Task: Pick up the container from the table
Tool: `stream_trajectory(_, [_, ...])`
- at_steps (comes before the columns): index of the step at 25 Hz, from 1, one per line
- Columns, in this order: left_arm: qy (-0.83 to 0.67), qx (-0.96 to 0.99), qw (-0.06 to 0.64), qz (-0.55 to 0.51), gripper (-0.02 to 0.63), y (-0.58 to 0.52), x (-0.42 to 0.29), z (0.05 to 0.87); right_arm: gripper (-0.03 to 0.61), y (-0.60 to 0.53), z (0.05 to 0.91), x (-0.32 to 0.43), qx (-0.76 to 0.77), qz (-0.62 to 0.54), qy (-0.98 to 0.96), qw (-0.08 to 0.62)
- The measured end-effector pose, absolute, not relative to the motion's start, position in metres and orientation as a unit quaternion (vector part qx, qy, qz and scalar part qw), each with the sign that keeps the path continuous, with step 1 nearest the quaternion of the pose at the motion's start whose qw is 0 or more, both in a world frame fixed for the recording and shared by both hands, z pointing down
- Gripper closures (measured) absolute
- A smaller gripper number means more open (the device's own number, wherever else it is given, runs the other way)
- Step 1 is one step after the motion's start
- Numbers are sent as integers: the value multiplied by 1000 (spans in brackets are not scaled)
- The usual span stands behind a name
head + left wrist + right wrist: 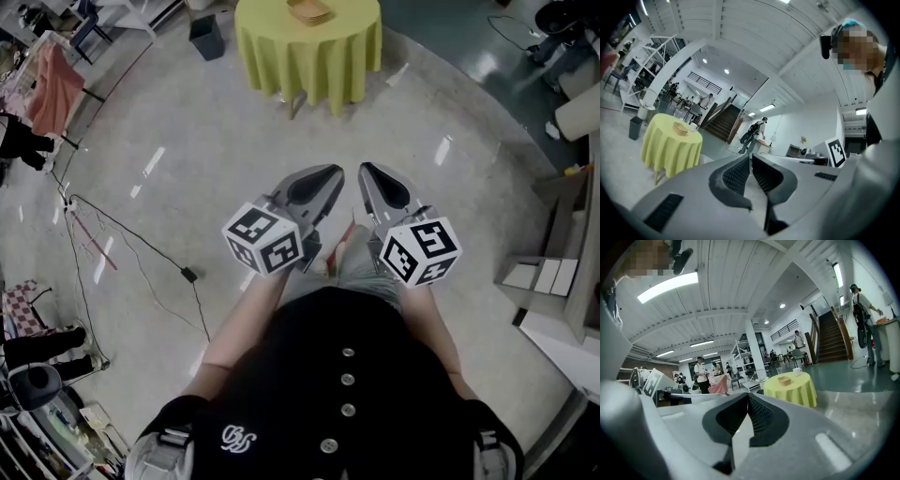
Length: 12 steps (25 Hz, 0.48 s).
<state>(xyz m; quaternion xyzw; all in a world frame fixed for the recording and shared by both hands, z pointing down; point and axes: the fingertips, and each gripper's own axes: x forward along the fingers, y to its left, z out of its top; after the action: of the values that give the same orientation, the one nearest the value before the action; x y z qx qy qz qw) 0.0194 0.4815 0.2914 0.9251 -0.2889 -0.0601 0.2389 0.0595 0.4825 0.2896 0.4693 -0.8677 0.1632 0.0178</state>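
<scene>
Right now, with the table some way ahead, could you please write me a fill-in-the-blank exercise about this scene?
1. The table with the yellow cloth is ____ in shape.
2. The tan container lies on the ____.
3. The left tool and the right tool both have their jaws ____, with nothing between them.
4. Near the container stands a white ____.
Missing words: round; table; shut; cup.
</scene>
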Motion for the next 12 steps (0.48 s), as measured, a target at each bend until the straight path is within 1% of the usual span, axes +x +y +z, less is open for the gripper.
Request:
stream_trajectory(6, [-295,922,245,-59,584,449,20,303,575,449,303,63,474,171,-863,23])
stream_trajectory(12, [-299,922,238,-55,584,388,27,309,575,381,303,68,458,170,-873,2])
